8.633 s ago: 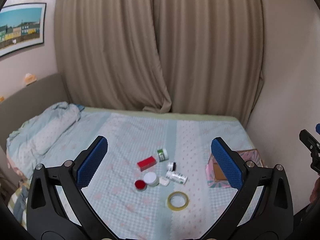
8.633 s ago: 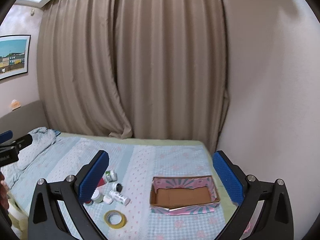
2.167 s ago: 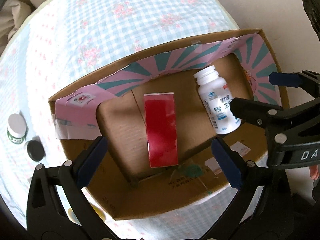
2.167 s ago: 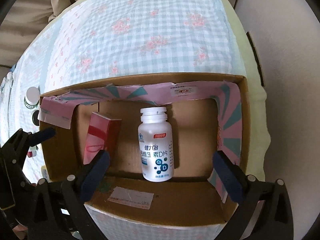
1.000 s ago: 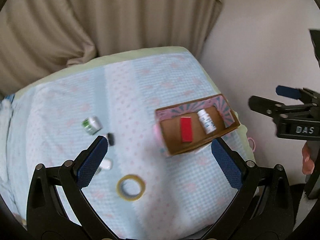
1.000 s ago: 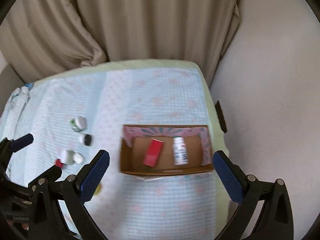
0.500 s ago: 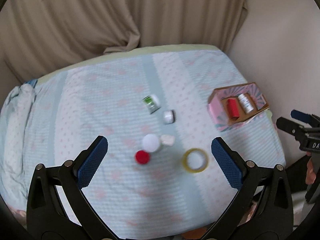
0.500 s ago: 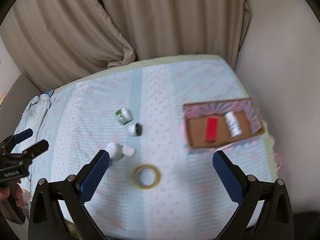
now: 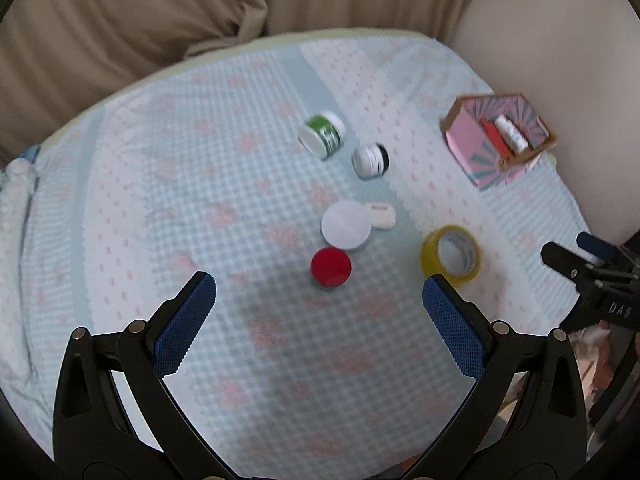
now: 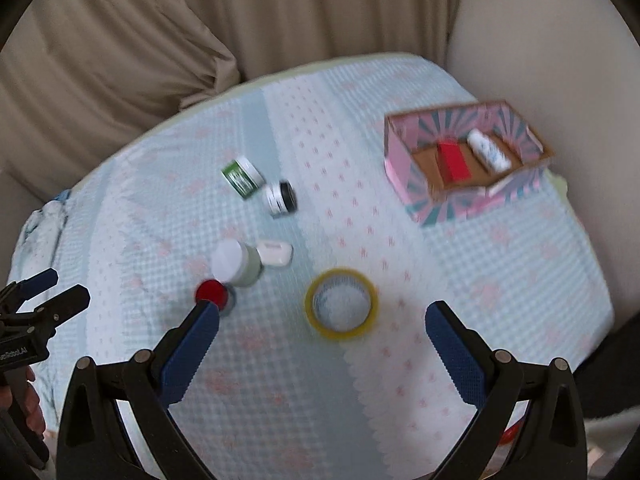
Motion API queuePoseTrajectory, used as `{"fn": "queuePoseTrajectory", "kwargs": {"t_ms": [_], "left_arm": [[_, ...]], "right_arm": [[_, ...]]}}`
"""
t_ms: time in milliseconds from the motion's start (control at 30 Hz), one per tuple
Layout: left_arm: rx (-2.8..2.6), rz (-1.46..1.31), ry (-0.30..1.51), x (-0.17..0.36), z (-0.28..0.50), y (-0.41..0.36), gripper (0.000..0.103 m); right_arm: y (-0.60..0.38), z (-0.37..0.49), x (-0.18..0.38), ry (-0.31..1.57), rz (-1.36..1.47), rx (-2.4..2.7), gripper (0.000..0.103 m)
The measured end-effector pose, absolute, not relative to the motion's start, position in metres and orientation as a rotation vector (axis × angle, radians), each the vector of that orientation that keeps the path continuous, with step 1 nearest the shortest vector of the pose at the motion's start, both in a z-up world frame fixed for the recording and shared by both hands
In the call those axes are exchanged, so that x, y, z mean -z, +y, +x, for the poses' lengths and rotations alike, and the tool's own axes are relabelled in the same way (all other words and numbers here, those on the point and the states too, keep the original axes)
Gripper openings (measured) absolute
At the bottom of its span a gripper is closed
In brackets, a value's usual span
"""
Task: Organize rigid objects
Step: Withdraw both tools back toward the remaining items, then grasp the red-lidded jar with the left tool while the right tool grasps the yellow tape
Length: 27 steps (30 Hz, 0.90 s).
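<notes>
While wide apart, left claw (image 9: 319, 288) just short of red-capped jar (image 9: 331, 266)

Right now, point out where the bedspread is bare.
Bare: the wide strip between the yellow tape roll and the cardboard box, and the near edge of the bedspread. Crowded: the jar cluster around the white-lidded jar.

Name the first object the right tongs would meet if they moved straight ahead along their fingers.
Probably the yellow tape roll: it lies on the bed ahead of the open right tongs, between their fingers. Depth is uncertain.
</notes>
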<state>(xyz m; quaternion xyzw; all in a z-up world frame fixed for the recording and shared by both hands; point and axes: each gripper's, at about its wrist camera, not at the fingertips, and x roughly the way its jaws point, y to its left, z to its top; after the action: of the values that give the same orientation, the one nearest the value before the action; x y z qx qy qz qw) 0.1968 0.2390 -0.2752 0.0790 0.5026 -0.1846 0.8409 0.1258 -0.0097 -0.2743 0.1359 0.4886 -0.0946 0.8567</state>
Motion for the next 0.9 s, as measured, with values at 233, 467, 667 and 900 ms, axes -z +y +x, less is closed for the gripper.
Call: {"fn": "queuePoseTrajectory", "kwargs": {"t_ms": [233, 467, 667, 900], "left_arm": [[0.452, 0.194, 1.087, 0.355, 0.210, 0.228, 0.103], [0.482, 0.214, 1.066, 0.428, 0.218, 0.210, 0.100], [0.470, 0.265, 0.980, 0.473, 0.226, 0.201, 0.099], [0.496, 0.258, 0.942, 0.496, 0.235, 0.196, 0.088]], "right_arm": [[0.011, 0.130, 0.348, 1.068, 0.313, 0.285, 0.103], [0.015, 0.140, 0.417, 1.062, 0.342, 0.396, 0.103], [0.013, 0.145, 0.462, 1.028, 0.359, 0.463, 0.103], [0.004, 0.154, 0.486, 0.982, 0.340, 0.516, 0.103]]}}
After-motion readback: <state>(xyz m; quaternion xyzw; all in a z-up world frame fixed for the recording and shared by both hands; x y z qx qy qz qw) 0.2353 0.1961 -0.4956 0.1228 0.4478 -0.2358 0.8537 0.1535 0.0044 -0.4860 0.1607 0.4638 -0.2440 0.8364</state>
